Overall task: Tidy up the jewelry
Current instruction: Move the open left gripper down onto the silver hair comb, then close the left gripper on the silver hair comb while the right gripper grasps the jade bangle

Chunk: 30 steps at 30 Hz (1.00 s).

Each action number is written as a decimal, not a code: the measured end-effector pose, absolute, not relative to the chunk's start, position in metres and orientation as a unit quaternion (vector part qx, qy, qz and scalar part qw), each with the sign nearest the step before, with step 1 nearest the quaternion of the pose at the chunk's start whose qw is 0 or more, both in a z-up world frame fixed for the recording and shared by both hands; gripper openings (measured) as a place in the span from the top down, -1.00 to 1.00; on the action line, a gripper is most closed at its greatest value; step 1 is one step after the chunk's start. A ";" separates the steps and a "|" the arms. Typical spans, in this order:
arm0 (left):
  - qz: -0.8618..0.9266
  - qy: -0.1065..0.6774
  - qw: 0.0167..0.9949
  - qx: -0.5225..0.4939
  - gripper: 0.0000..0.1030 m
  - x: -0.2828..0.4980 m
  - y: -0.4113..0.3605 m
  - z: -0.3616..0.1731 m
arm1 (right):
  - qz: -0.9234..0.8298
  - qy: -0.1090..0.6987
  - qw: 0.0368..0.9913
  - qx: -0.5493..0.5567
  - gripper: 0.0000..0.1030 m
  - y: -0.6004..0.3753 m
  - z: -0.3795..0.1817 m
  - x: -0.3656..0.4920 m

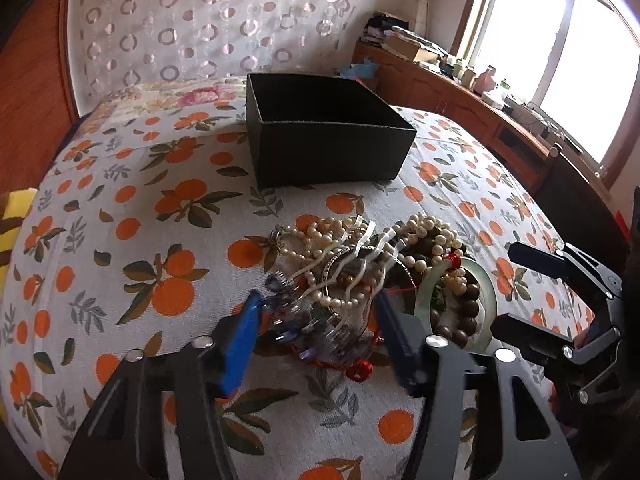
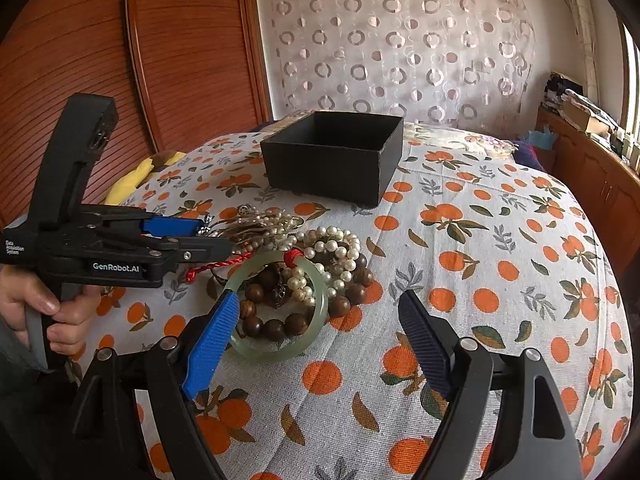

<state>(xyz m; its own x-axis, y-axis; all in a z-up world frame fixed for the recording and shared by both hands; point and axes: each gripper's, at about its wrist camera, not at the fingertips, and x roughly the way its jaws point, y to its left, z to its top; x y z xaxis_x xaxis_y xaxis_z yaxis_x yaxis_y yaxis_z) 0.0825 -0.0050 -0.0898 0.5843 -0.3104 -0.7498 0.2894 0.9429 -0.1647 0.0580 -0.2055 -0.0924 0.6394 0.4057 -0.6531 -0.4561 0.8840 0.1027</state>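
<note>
Left wrist view: the left hand-held gripper (image 1: 316,320) has its blue fingers spread around a near clump of clear blue beaded jewellery (image 1: 296,320) in the tangled jewellery pile (image 1: 360,264) on the orange-print bedspread (image 1: 120,240). Whether they pinch it I cannot tell. An open black cardboard box (image 1: 332,152) stands farther off. To the right, a pale green jade bangle (image 2: 276,304) rings brown wooden beads (image 2: 276,326), touching white pearl strands (image 2: 336,248). The right hand-held gripper (image 2: 320,312) stands wide apart, its left finger beside the bangle.
</note>
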 end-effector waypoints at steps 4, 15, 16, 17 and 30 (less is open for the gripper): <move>-0.152 0.412 0.898 -0.011 -0.03 0.074 0.002 -0.086 | 0.238 0.352 0.905 -0.036 -0.63 -0.205 -0.093 0.058; -0.120 0.398 0.909 -0.015 0.39 0.062 0.025 -0.080 | 0.245 0.368 0.896 -0.041 -0.63 -0.204 -0.095 0.064; -0.119 0.401 0.908 -0.015 0.39 0.063 0.025 -0.081 | 0.245 0.370 0.895 -0.040 -0.63 -0.204 -0.095 0.064; -0.119 0.403 0.907 -0.017 0.39 0.063 0.026 -0.082 | 0.245 0.370 0.895 -0.039 -0.63 -0.204 -0.095 0.064; -0.139 0.418 0.898 0.008 -0.25 0.077 0.006 -0.090 | 0.245 0.366 0.897 -0.042 -0.63 -0.203 -0.096 0.065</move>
